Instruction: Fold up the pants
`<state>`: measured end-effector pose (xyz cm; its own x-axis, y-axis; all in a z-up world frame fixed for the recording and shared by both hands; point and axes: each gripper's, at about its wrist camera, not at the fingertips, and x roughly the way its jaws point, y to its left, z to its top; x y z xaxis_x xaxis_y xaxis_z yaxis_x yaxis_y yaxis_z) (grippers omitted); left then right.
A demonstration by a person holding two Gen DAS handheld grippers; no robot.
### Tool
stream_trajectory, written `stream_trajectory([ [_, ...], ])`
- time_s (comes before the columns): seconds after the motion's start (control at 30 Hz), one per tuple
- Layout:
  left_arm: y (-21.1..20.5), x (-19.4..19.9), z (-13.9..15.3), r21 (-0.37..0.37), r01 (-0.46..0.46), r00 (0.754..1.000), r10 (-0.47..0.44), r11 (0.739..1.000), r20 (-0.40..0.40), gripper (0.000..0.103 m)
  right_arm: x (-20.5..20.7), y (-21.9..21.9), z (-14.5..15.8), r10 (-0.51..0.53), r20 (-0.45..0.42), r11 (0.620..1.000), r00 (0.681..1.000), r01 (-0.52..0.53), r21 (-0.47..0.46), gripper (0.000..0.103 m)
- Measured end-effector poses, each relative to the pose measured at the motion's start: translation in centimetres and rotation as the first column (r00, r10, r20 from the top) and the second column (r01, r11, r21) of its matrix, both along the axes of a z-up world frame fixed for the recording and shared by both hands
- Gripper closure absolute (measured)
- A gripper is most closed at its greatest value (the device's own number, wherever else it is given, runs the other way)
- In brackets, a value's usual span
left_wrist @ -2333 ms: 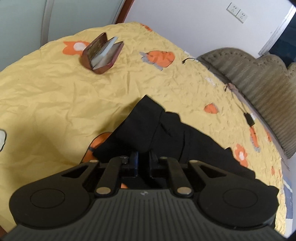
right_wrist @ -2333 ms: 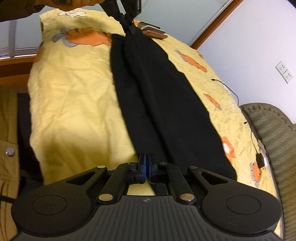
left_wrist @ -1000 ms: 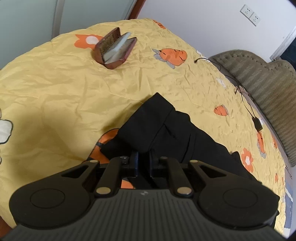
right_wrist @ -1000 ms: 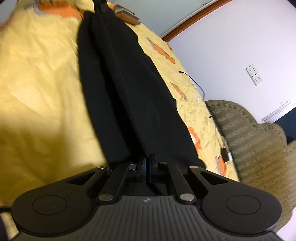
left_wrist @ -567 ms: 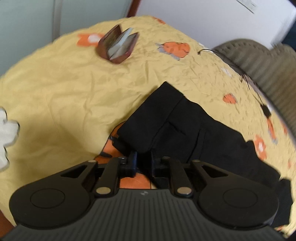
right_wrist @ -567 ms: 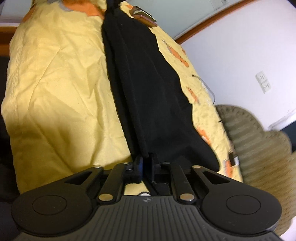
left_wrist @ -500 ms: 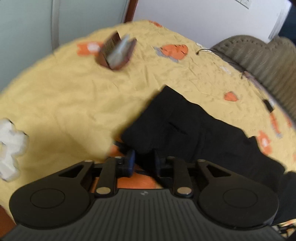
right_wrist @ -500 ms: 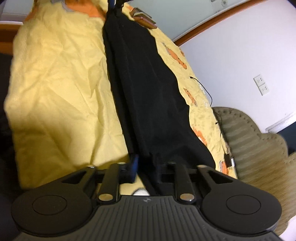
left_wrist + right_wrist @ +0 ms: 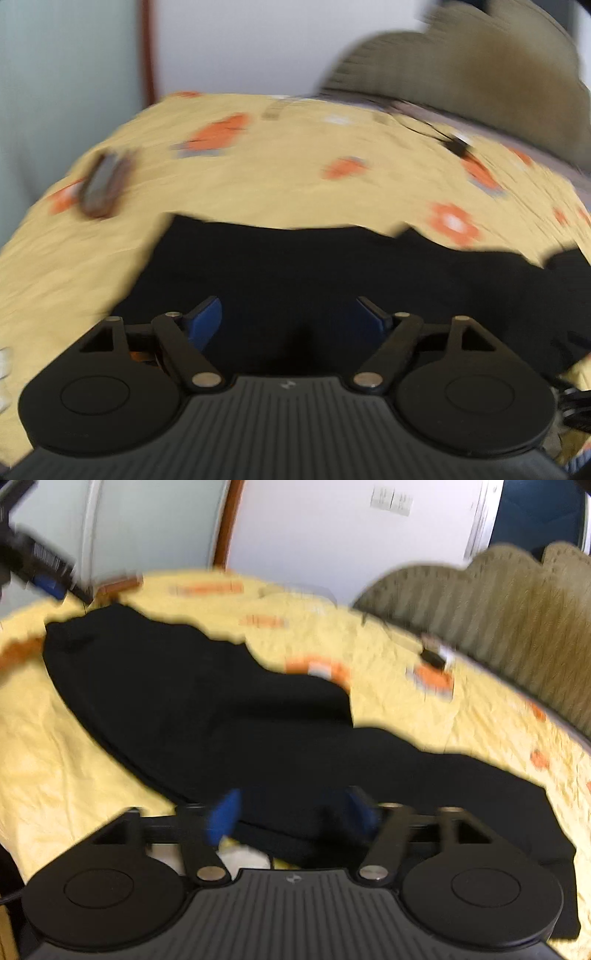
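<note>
The black pants [image 9: 332, 266] lie flat on the yellow bed sheet [image 9: 258, 184], stretched left to right. My left gripper [image 9: 291, 317] is open, its blue pads spread wide just above one end of the pants, holding nothing. In the right wrist view the pants [image 9: 207, 709] run from far left to near right. My right gripper [image 9: 295, 808] is open above their near edge, empty. The left gripper [image 9: 44, 576] also shows at the far left there. Both views are motion-blurred.
A brown open case [image 9: 103, 181] lies on the sheet at the left. A grey-green padded headboard [image 9: 480, 85] runs along the far right side, with a black charger and cable [image 9: 458, 146] on the sheet before it. A wall and a glass door stand behind.
Both grippers were shut on the ends of the pants and have opened and let go. The pants now lie loose on the sheet. Both cameras have swung round.
</note>
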<state>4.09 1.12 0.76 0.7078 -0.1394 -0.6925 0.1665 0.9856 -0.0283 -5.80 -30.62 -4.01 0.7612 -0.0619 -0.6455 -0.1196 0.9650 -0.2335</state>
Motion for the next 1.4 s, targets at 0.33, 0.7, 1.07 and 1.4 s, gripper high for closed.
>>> stream_trajectory([
  [0.33,-9.7,0.2,-3.6,-0.015,0.164,0.984,-0.165,0.986,-0.063,0.027,-13.6,-6.8,9.8,0.034,0.055,0.924,0.998,-0.052,0.379,0.018],
  [0.7,-12.8,-1.2,-4.5,-0.036,0.212,0.973,-0.214,0.977,-0.088,0.022,-5.1,-17.8,-0.2,-0.542,-0.05,0.47,0.839,0.352,0.809,0.047],
  [1.07,-13.3,-1.3,-4.6,-0.029,0.225,0.97,-0.227,0.974,-0.092,0.016,-2.6,-18.3,-3.7,-0.633,-0.202,0.261,0.747,0.452,0.853,0.074],
  [1.4,-13.9,-1.6,-3.7,-0.027,0.251,0.965,-0.252,0.968,-0.075,0.012,-5.6,-17.2,-3.0,-0.699,-0.144,0.26,0.7,0.437,0.861,0.099],
])
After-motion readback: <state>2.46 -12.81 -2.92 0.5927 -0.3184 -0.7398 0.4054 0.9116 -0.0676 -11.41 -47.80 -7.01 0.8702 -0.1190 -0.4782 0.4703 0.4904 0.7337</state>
